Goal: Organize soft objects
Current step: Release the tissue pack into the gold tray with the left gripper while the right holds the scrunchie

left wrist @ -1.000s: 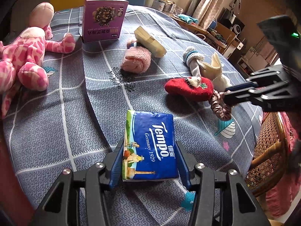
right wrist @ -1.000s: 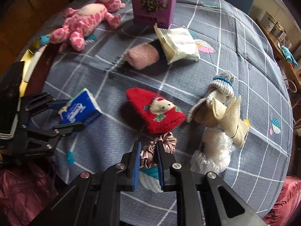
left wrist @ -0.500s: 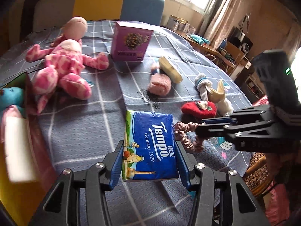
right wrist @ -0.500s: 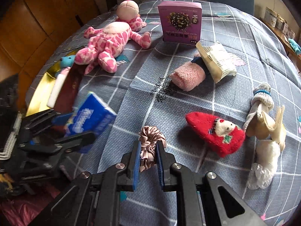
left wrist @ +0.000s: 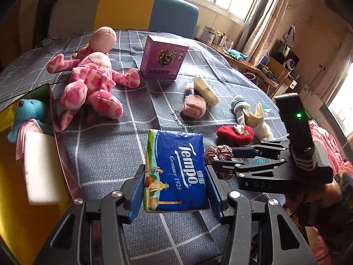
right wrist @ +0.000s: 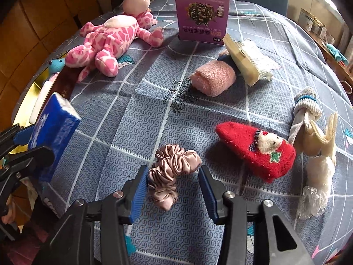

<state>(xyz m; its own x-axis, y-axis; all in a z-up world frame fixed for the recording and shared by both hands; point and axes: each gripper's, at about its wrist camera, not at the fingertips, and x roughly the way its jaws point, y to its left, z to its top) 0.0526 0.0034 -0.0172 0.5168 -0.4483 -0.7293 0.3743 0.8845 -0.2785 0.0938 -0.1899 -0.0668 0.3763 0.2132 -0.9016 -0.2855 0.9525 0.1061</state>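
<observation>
My left gripper (left wrist: 175, 195) is shut on a blue Tempo tissue pack (left wrist: 175, 170) and holds it above the near table edge; the pack also shows in the right wrist view (right wrist: 51, 132). My right gripper (right wrist: 173, 190) is open, its jaws on either side of a pink satin scrunchie (right wrist: 172, 172) that lies on the cloth. The scrunchie also shows in the left wrist view (left wrist: 217, 152), beside the right gripper's fingers (left wrist: 242, 152). A yellow box (left wrist: 13, 172) at the left holds a blue teddy (left wrist: 27, 114) and a white soft block (left wrist: 39, 165).
On the grey checked cloth (right wrist: 123, 114) lie a pink spotted plush (right wrist: 110, 39), a purple carton (right wrist: 201, 18), a pink sock roll (right wrist: 213, 78), a cream packet (right wrist: 247, 59), a red knit sock (right wrist: 258, 150), and pale socks (right wrist: 313, 132).
My right gripper has opened and let go of the scrunchie, which now lies on the cloth. My left gripper has drawn back left with the tissue pack, toward the yellow box.
</observation>
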